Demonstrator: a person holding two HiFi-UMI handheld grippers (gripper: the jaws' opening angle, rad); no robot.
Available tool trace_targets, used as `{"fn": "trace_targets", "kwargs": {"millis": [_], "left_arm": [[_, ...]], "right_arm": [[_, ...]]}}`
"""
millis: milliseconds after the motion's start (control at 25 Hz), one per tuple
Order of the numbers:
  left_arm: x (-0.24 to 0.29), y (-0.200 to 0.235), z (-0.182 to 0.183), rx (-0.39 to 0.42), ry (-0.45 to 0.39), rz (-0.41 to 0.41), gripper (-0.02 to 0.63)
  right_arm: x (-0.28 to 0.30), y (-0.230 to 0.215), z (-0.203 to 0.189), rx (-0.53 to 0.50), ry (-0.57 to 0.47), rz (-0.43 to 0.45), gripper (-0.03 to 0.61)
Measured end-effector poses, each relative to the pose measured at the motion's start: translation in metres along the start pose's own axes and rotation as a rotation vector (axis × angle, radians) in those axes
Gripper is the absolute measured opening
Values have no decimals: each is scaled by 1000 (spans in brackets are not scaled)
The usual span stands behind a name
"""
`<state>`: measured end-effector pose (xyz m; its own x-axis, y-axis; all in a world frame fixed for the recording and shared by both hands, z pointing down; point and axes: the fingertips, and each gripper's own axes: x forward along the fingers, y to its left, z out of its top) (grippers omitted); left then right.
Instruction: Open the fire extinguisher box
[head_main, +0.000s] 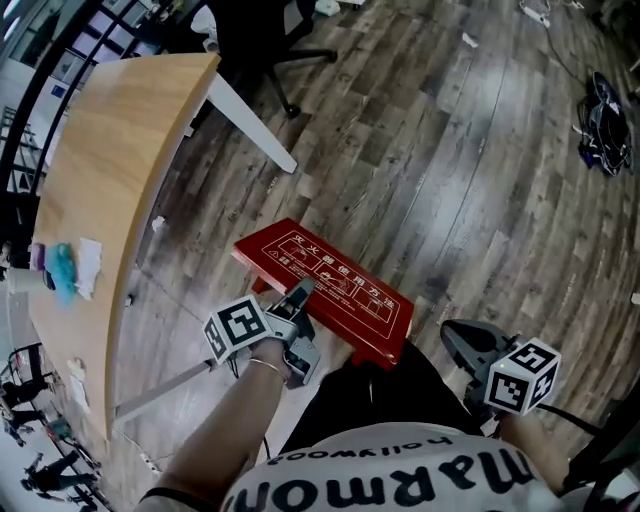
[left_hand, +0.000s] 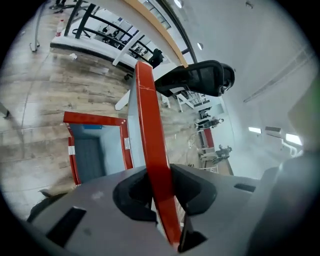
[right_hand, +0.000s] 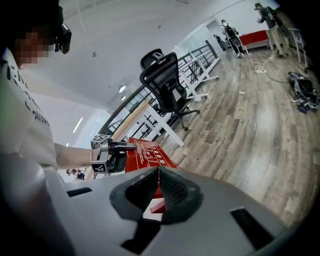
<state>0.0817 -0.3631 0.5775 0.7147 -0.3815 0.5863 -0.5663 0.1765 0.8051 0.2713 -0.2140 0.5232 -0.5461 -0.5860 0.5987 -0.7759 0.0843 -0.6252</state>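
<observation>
Left gripper clamps the raised red lid edgewise between its fingers; right gripper, pinched shut and empty, hangs near the lid's corner.

The left gripper points forward and down, its jaws pinched on the edge of the red lid (bare forearm behind it). The right gripper hangs apart, jaws together, empty.

Two grippers counted: left gripper, right gripper. Two marker cubes seen, one per gripper. One red box lid counted, near centre. One wooden table noted at left; one teal item and one white cloth counted on it. One office chair spotted far. One cable bundle logged far right.
</observation>
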Motion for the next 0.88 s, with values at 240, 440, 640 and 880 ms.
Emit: {"fn": "trace_targets", "kwargs": {"millis": [240, 440, 640, 880], "left_arm": [[13, -15, 4, -17, -23, 101, 75], [21, -21, 7, -62, -86, 175, 72], [42, -38, 15, -70, -144, 190, 80], [63, -49, 22, -10, -172, 286, 110]], "right_arm": [[-15, -13, 18, 4, -31, -5, 11], [-23, -25, 21, 24, -33, -7, 10], [-32, -39, 27, 50, -45, -21, 11], [-49, -56, 28, 88, -75, -50, 11]]}}
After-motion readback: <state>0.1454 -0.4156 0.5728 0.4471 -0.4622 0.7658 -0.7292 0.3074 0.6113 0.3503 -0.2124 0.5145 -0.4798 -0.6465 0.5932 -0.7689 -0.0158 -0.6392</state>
